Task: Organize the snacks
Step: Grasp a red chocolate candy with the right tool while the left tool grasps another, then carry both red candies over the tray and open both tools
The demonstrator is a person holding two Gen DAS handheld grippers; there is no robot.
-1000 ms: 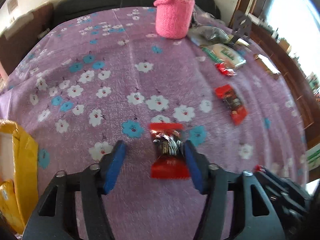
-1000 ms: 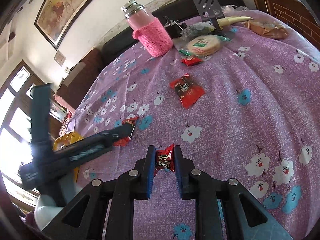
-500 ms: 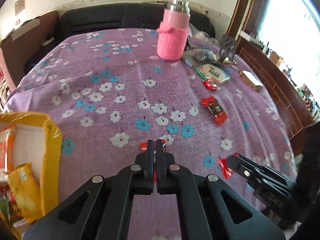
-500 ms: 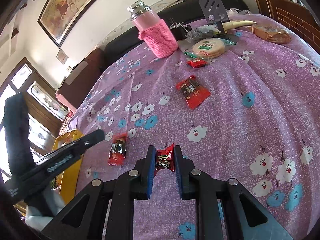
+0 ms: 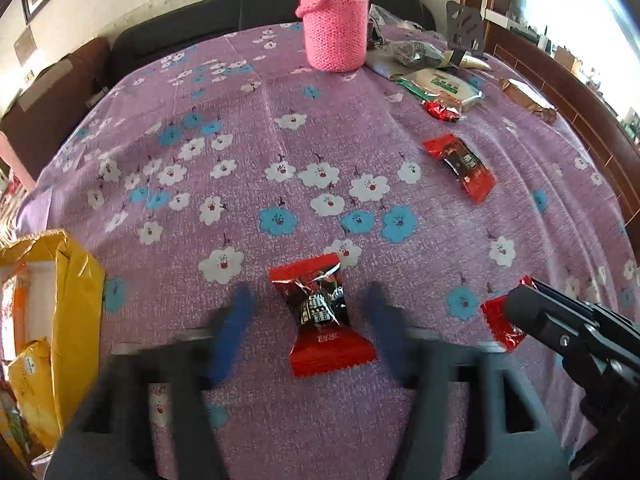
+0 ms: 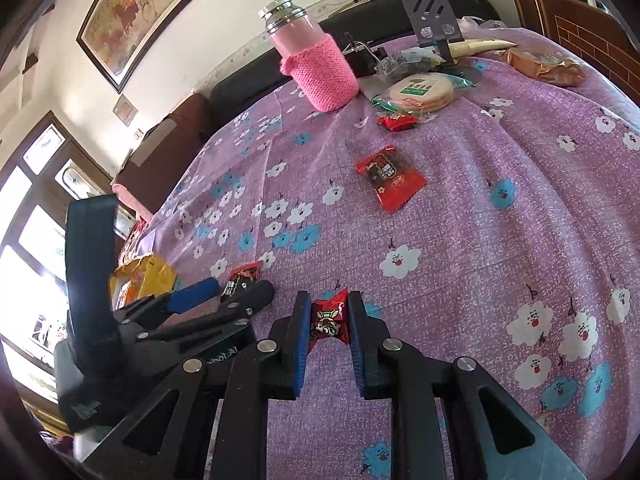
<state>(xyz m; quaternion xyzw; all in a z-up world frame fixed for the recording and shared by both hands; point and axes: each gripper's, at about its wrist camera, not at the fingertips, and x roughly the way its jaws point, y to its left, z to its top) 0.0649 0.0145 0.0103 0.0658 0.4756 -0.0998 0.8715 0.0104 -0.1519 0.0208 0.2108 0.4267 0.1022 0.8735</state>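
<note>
behind the right gripper, a half-hidden red candy

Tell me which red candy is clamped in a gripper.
The small red candy between the right gripper's jaws; the other red candies lie loose on the tablecloth.

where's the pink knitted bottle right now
The pink knitted bottle stands upright at the far edge of the purple flowered tablecloth, top centre in the left wrist view, just left of the round cracker pack.

left tongs opening, red candy between
</note>
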